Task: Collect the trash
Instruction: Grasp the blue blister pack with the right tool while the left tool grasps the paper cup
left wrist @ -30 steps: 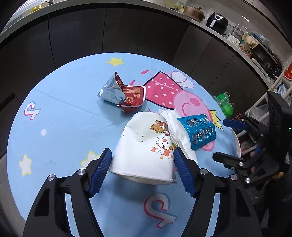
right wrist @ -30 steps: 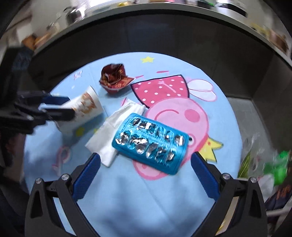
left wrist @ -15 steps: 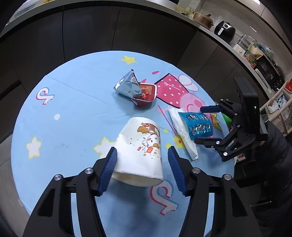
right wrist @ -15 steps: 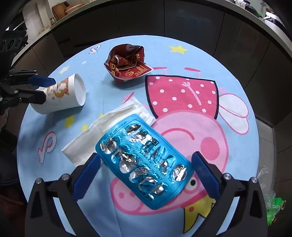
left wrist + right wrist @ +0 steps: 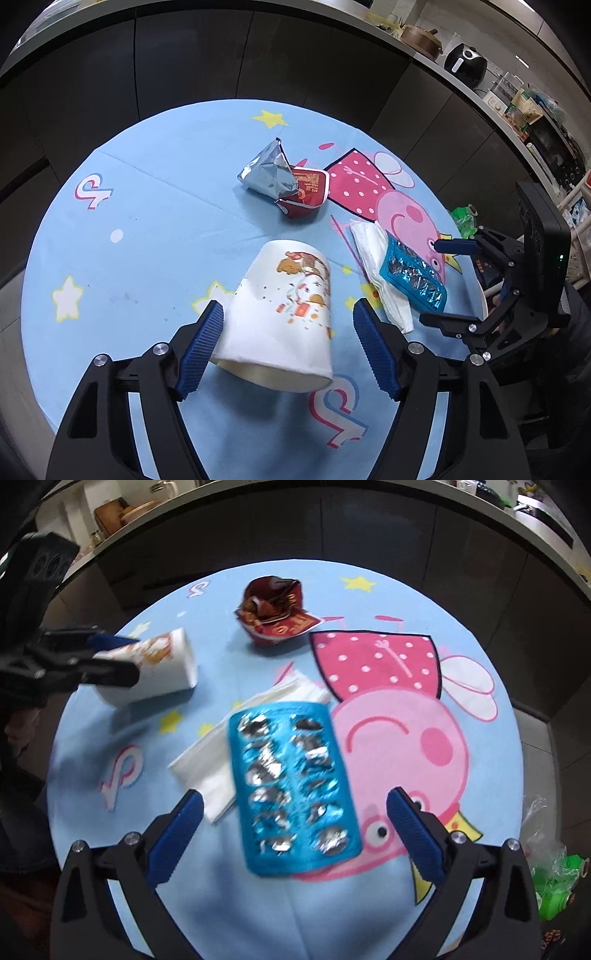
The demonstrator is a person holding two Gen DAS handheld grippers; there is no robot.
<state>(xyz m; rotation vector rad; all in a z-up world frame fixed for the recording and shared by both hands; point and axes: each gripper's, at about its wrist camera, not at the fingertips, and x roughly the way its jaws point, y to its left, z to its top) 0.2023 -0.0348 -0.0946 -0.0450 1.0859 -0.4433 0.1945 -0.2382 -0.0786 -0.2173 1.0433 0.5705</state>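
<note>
Left wrist view, near to far: the left gripper [image 5: 288,345] points steeply down at a round table [image 5: 147,229] covered in a blue cartoon cloth. Its blue fingers [image 5: 201,347] are opening and stand on either side of a paper cup [image 5: 280,314], which lies on its side with the open mouth toward the camera. The left pad is at the cup's wall; the right pad stands clear of it, so the cup is not clamped. Beyond the cup to the right, a white napkin [image 5: 373,258] lies flat with a blue blister pack [image 5: 412,275] resting on its edge. Farther off, near the table's middle, sits a crumpled snack wrapper [image 5: 286,184], silver inside and red outside.

Right wrist view, near to far: the right gripper [image 5: 295,834] hovers with fingers [image 5: 417,838] spread wide and empty, one on each side of the blister pack, neither pad touching it. The napkin shows beneath the pack's left edge. At far left the cup rests between the left gripper's fingers; the wrapper lies beyond.
</note>
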